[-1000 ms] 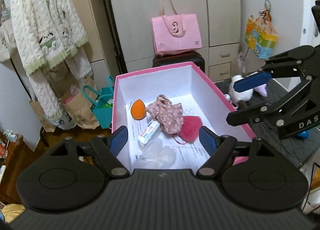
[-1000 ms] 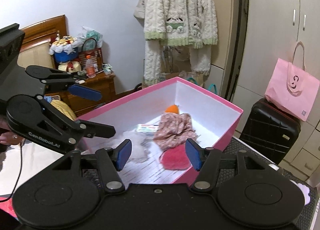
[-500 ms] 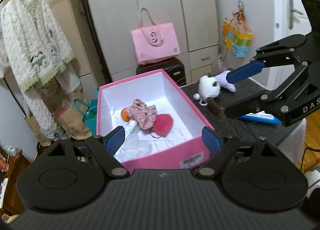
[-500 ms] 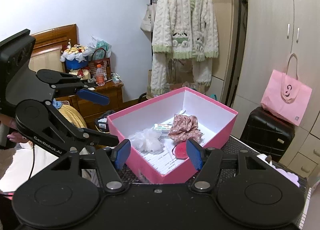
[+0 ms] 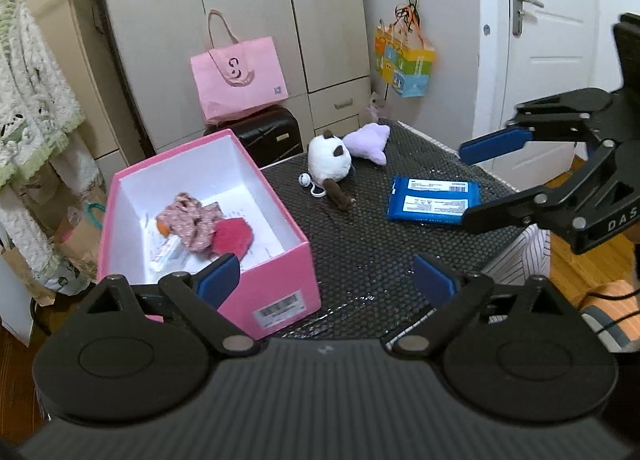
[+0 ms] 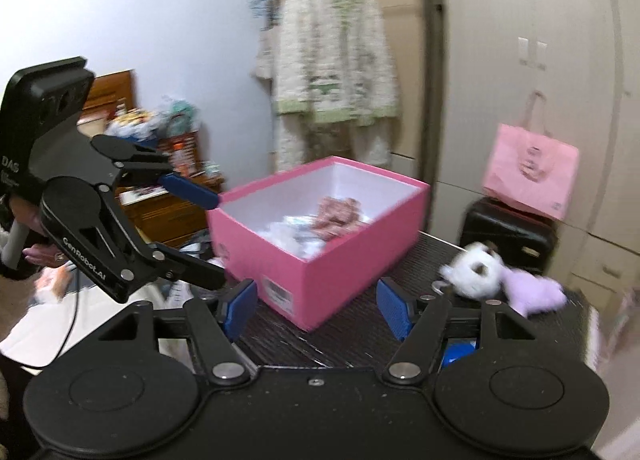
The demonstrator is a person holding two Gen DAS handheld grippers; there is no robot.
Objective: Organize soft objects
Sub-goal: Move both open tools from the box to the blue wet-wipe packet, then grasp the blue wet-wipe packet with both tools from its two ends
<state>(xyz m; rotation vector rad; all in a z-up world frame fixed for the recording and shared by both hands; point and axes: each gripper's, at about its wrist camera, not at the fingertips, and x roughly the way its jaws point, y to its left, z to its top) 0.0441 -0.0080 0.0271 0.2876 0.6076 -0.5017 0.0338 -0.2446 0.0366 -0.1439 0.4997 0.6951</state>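
The left gripper (image 5: pixel 327 276) hangs with its blue-padded jaws spread wide and nothing between them, poised over the near edge of the black honeycomb-textured mat (image 5: pixel 360 256) that covers the table. Just ahead of its left finger sits the open pink cardboard box with a white lining (image 5: pixel 280 284), a barcode label on the near wall. Inside the box lie a crumpled floral pink fabric scrunchie (image 5: pixel 188 220), a flat red fuzzy pad (image 5: pixel 234 235) touching it, a small white tube (image 5: pixel 166 254) and a sliver of something orange, mostly hidden under the scrunchie. Further out from the left gripper, beyond the box's right wall, a white round plush toy with brown patches (image 5: pixel 330 162) rests on the mat, touching a lilac star-shaped plush (image 5: pixel 370 140) behind it. To the right of those lies a flat blue packet of wipes (image 5: pixel 434 200). The right gripper (image 6: pixel 316 310) is also parted wide and empty, held over the mat just in front of the box's near corner; from the left wrist view it shows at the right, above the packet. Beyond the table a pink tote bag (image 5: pixel 238 76) stands on a black suitcase (image 5: pixel 268 132) against the grey wardrobe (image 5: pixel 240 0).
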